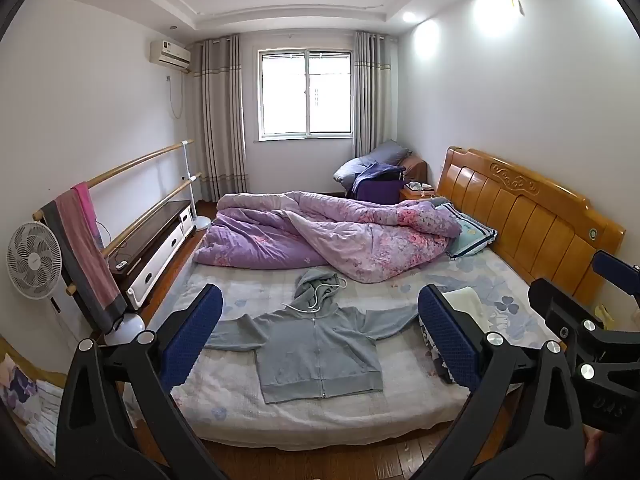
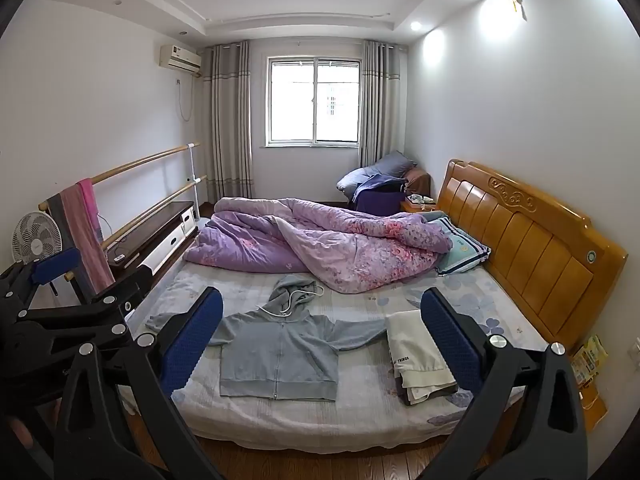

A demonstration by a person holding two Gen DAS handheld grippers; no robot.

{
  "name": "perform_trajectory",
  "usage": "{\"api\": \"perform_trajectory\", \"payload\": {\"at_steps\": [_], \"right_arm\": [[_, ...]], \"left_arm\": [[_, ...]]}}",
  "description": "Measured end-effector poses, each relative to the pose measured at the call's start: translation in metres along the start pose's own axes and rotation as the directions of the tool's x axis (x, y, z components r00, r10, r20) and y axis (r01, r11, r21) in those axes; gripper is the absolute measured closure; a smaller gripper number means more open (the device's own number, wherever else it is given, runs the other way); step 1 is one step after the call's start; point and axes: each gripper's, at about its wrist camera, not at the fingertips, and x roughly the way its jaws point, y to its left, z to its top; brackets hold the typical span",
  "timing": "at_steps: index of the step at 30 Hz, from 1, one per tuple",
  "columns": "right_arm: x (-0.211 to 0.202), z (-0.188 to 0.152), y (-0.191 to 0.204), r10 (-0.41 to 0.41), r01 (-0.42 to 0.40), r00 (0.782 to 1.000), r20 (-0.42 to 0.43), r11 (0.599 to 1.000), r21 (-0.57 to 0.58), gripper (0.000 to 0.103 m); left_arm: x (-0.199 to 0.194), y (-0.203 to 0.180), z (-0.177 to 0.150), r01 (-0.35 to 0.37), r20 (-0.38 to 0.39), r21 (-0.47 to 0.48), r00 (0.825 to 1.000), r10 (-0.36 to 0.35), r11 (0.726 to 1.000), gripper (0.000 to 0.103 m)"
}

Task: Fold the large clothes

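A grey zip hoodie [image 1: 316,352] lies flat, front up, on the near part of the bed [image 1: 240,404], sleeves spread, hood toward the quilt; it also shows in the right wrist view [image 2: 280,354]. My left gripper [image 1: 320,340] is open and empty, held above the bed's near edge. My right gripper [image 2: 320,340] is open and empty at the same height, to the right of the left one. The right gripper shows at the right edge of the left view [image 1: 592,320]. The left gripper shows at the left edge of the right view [image 2: 72,300].
A stack of folded clothes [image 2: 420,356] lies on the bed right of the hoodie. A crumpled purple quilt [image 1: 328,236] covers the far half. A wooden headboard [image 1: 532,220] stands at right. A fan [image 1: 34,260] and a towel rail [image 1: 120,208] stand at left. Wooden floor [image 2: 320,464] lies below.
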Motion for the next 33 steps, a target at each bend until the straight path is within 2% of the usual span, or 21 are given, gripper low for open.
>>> {"api": "perform_trajectory", "payload": {"at_steps": [33], "right_arm": [[0.0046,0.0007,0.0031,-0.009,0.009,1.0,0.007,1.0,-0.011,0.007]], "left_arm": [[0.0031,-0.0014,-0.0047,0.0,-0.004,-0.006,1.0,0.0,1.0,0.005]]}}
